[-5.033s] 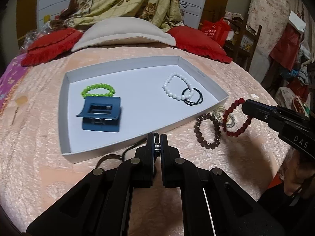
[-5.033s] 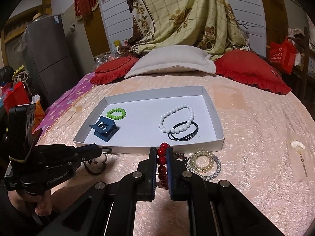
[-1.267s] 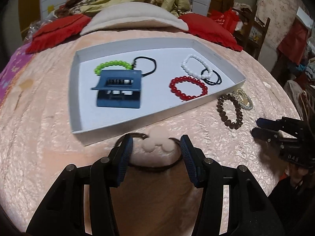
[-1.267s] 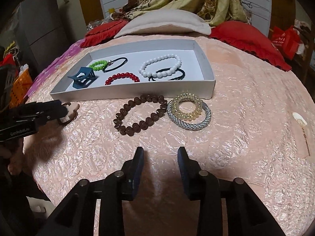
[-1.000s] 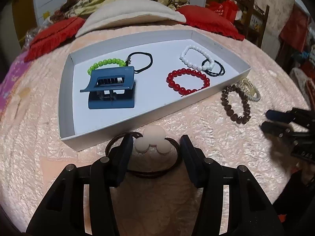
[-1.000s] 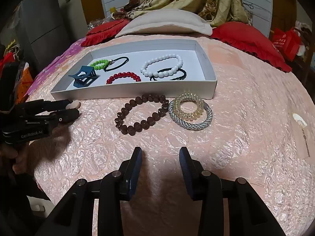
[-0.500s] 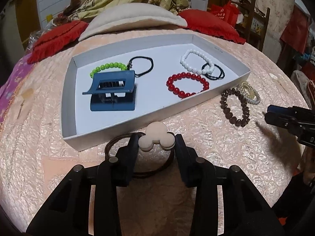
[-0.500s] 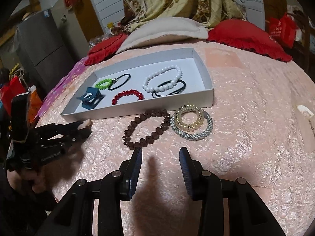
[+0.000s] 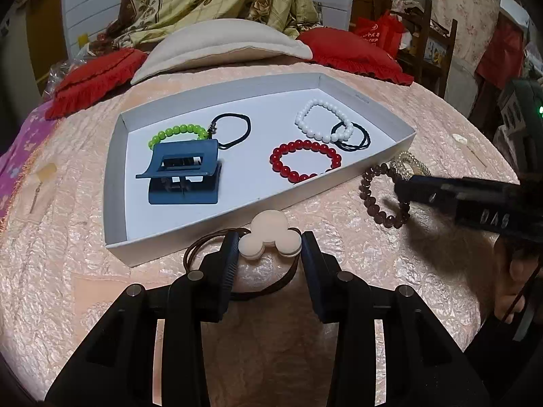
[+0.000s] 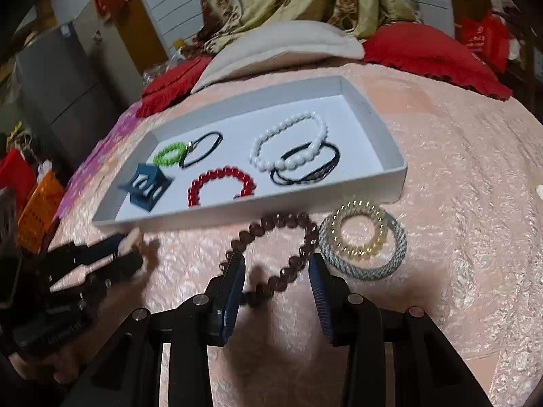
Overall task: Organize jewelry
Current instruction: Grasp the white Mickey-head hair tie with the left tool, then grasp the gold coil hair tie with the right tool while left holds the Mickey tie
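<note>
Two grippers are open: the left gripper (image 9: 269,249) frames the hair tie (image 9: 270,234); the brown bracelet (image 10: 271,254) is framed by the right gripper (image 10: 276,271).

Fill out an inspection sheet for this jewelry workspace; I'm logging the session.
Surface: pink quilted bedspread.
Job's things: white tray holds red bracelet, white bracelet, green bracelet, two black hair ties, blue hair clip. Outside it: brown bracelet, coiled bands, brown hair tie with cream charm.
Clutter: nothing seen.
Grippers: left claw flanks the charm, not visibly clamped; right claw open over the brown bracelet.
Cables: nothing seen.
Surroundings: red cushions, beige pillow.
</note>
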`<state>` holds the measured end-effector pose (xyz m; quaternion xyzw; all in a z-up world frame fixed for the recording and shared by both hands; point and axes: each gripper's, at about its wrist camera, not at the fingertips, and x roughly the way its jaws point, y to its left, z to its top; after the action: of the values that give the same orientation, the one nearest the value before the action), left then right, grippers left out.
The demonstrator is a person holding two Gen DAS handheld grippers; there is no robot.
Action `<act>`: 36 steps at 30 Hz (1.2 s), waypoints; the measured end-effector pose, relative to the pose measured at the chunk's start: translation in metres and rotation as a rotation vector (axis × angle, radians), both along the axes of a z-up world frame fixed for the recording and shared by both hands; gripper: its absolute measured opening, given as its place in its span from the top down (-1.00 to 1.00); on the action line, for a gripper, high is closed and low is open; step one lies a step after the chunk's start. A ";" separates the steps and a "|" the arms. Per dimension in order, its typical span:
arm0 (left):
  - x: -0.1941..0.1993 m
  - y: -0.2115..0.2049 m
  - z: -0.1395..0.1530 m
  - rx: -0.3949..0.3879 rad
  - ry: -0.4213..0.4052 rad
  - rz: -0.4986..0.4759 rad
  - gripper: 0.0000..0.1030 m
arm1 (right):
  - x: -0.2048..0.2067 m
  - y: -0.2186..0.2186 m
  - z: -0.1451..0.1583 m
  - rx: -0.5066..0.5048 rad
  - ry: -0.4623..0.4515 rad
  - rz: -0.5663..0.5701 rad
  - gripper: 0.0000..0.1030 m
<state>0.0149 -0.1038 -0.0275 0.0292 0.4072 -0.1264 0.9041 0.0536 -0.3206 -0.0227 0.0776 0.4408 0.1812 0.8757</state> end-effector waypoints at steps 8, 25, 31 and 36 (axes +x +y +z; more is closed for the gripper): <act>0.003 0.005 0.000 -0.012 0.014 0.021 0.30 | 0.019 -0.031 -0.005 -0.079 -0.018 -0.119 0.28; 0.003 0.003 -0.004 -0.001 0.021 0.018 0.30 | 0.041 -0.027 -0.012 -0.107 -0.020 -0.103 0.25; 0.003 0.003 -0.005 0.005 0.020 0.023 0.30 | 0.040 -0.025 -0.012 -0.127 -0.024 -0.099 0.27; 0.003 0.001 -0.003 0.002 0.015 0.021 0.30 | 0.034 -0.027 -0.009 -0.117 -0.029 -0.109 0.35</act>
<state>0.0181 -0.1023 -0.0304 0.0246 0.4146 -0.1165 0.9022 0.0873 -0.3476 -0.0322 0.0475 0.4331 0.1083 0.8936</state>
